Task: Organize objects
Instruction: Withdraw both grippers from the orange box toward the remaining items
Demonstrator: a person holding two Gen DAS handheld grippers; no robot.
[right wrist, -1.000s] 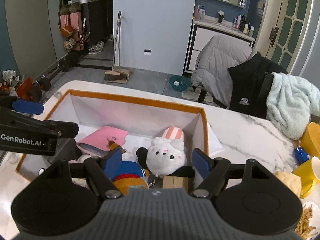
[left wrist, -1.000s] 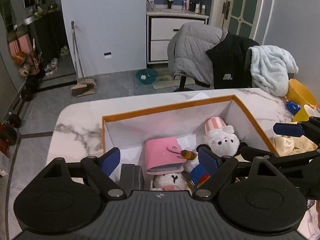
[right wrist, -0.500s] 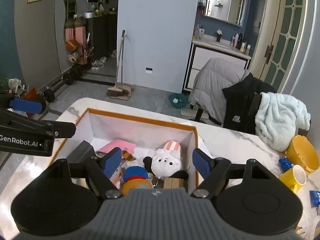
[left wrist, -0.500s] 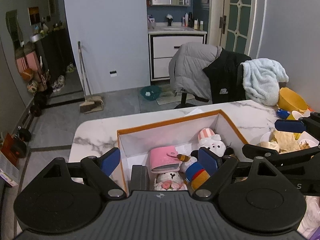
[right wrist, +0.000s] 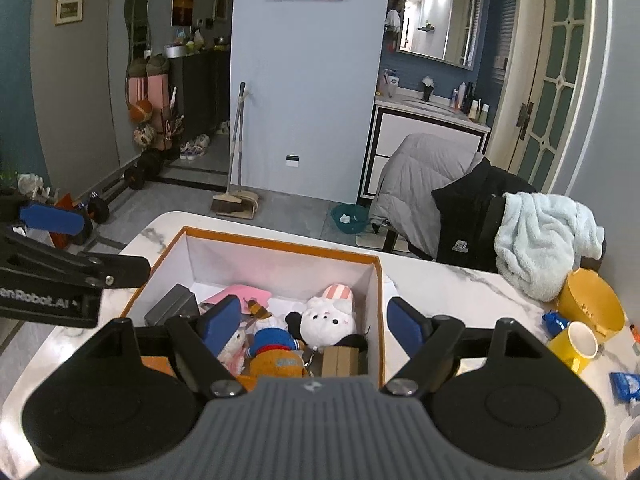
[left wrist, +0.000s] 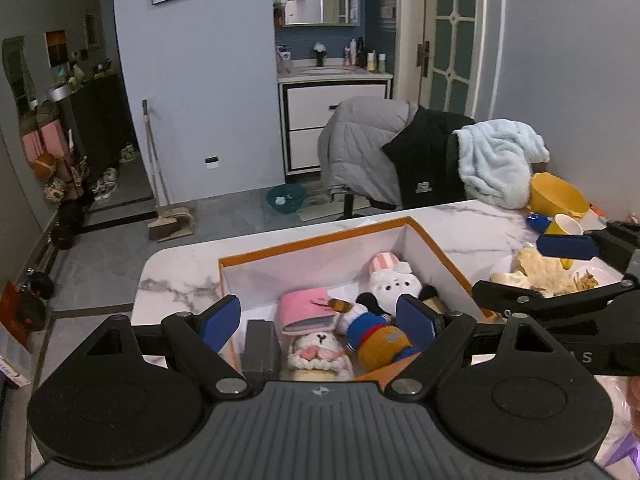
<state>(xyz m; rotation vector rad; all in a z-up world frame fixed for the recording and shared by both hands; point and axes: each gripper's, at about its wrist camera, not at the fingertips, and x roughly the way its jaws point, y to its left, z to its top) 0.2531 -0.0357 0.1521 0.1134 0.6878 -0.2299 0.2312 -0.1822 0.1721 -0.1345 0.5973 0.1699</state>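
Both claws have pulled up and back from the box (left wrist: 320, 246) since a second ago; left claw (left wrist: 320, 320) and right claw (right wrist: 314, 322) gape wide, holding nothing. Box sits on the marble tabletop (right wrist: 432, 280). Inside it: pink wallet (left wrist: 306, 310), white plush (right wrist: 328, 320), blue-orange doll (left wrist: 374, 338), dark case (right wrist: 172, 306) by the left wall.

box (left wrist: 320, 240) – matt card | toys (left wrist: 394, 282) – plush | table (left wrist: 472, 228) – glossy marble

Orange-rimmed box (left wrist: 316, 240) on the marble holds plush toys (left wrist: 394, 282) (jumbled) and a pink wallet (left wrist: 306, 310).
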